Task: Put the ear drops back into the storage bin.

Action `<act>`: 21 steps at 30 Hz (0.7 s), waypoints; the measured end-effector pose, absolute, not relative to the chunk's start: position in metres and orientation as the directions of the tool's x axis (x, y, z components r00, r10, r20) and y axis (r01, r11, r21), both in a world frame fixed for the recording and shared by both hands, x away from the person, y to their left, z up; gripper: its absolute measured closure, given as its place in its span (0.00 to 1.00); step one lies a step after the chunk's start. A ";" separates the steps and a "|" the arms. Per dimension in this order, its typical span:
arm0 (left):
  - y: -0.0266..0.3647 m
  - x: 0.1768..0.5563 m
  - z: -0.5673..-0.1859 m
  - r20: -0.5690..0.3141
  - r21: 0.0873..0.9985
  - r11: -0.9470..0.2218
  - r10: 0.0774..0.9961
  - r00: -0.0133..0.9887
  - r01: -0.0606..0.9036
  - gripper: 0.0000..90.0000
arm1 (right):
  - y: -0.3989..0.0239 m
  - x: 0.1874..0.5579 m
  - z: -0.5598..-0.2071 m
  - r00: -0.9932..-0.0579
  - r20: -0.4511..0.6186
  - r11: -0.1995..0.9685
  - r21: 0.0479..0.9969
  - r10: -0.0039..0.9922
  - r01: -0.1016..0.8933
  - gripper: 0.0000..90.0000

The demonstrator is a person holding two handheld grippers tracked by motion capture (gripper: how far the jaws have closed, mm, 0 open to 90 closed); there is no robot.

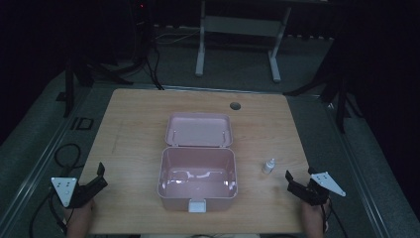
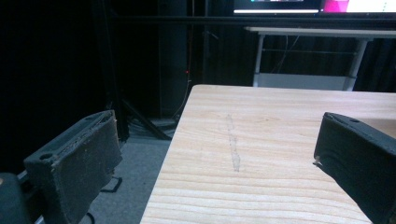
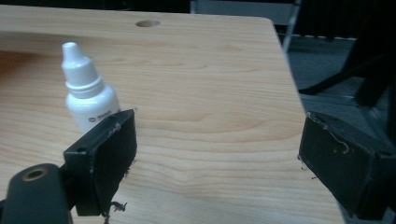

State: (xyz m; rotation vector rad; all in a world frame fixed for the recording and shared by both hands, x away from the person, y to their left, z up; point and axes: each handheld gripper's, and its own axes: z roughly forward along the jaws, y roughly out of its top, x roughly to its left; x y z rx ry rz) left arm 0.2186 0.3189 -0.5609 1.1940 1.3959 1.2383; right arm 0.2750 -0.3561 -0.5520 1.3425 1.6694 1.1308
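A pink plastic box (image 1: 197,174) stands open at the middle of the wooden table (image 1: 133,129), its lid (image 1: 199,130) laid back behind it. A small white dropper bottle (image 1: 268,166) stands upright to the right of the box; the right gripper view has this bottle (image 3: 88,95) just beyond the left jaw. My right gripper (image 1: 296,181) rests open near the table's front right corner, with nothing between its jaws (image 3: 219,154). My left gripper (image 1: 101,176) is open at the front left edge, jaws wide apart over bare wood (image 2: 215,149).
A round cable hole (image 1: 235,106) sits near the table's far edge. Beyond the table stand a white desk frame (image 1: 237,39) and dark stands on grey carpet. Cables trail on the floor at the left (image 1: 64,153).
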 end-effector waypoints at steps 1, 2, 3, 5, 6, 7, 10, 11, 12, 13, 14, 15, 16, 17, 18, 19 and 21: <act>0.320 0.219 -0.561 -0.028 0.994 0.042 0.990 -0.138 0.100 0.01 | -0.356 0.275 -0.552 -0.218 -0.001 0.080 0.931 0.976 0.355 0.12; 0.320 0.219 -0.561 -0.028 0.994 0.042 0.990 -0.138 0.100 0.01 | -0.355 0.275 -0.552 -0.216 -0.005 0.084 0.930 0.976 0.359 0.12; 0.320 0.219 -0.561 -0.027 0.994 0.041 0.990 -0.142 0.101 0.01 | -0.355 0.275 -0.552 -0.216 -0.005 0.084 0.930 0.976 0.359 0.12; 0.320 0.219 -0.561 -0.027 0.994 0.042 0.989 -0.143 0.102 0.01 | -0.354 0.275 -0.553 -0.214 -0.009 0.087 0.929 0.977 0.360 0.13; 0.321 0.219 -0.561 -0.025 0.994 0.040 0.989 -0.147 0.099 0.01 | -0.354 0.275 -0.553 -0.210 -0.017 0.093 0.930 0.978 0.357 0.15; 0.321 0.219 -0.561 -0.024 0.994 0.039 0.989 -0.148 0.102 0.01 | -0.354 0.275 -0.553 -0.212 -0.019 0.096 0.928 0.977 0.361 0.15; 0.322 0.219 -0.562 -0.029 0.994 0.045 0.987 -0.158 0.100 0.01 | -0.353 0.276 -0.553 -0.218 -0.022 0.102 0.927 0.976 0.361 0.15; 0.322 0.219 -0.562 -0.032 0.994 0.048 0.987 -0.159 0.097 0.01 | -0.354 0.276 -0.553 -0.235 -0.017 0.104 0.924 0.972 0.367 0.15; 0.322 0.219 -0.562 -0.035 0.994 0.050 0.987 -0.155 0.098 0.01 | -0.354 0.277 -0.552 -0.261 -0.011 0.111 0.921 0.965 0.373 0.15; 0.322 0.219 -0.562 -0.029 0.994 0.046 0.987 -0.159 0.100 0.01 | -0.354 0.277 -0.553 -0.278 -0.009 0.118 0.919 0.960 0.377 0.15; 0.322 0.219 -0.562 -0.028 0.994 0.044 0.987 -0.160 0.096 0.01 | -0.353 0.277 -0.552 -0.289 -0.017 0.131 0.915 0.957 0.381 0.15; 0.322 0.219 -0.562 -0.030 0.994 0.046 0.987 -0.158 0.095 0.01 | -0.352 0.276 -0.552 -0.296 -0.027 0.147 0.908 0.955 0.392 0.15; 0.322 0.219 -0.562 -0.030 0.994 0.046 0.987 -0.160 0.099 0.01 | -0.352 0.276 -0.552 -0.303 -0.032 0.158 0.903 0.953 0.399 0.15; 0.322 0.219 -0.562 -0.033 0.994 0.049 0.987 -0.160 0.097 0.01 | -0.351 0.276 -0.552 -0.304 -0.037 0.165 0.898 0.952 0.407 0.15; 0.322 0.219 -0.562 -0.035 0.994 0.050 0.987 -0.156 0.096 0.01 | -0.351 0.276 -0.550 -0.313 -0.035 0.172 0.890 0.949 0.422 0.15; 0.322 0.219 -0.562 -0.031 0.994 0.047 0.987 -0.155 0.099 0.01 | -0.352 0.276 -0.549 -0.321 -0.024 0.172 0.880 0.947 0.442 0.15; 0.322 0.219 -0.562 -0.027 0.994 0.042 0.989 -0.146 0.101 0.01 | -0.352 0.278 -0.548 -0.337 -0.003 0.175 0.859 0.942 0.481 0.15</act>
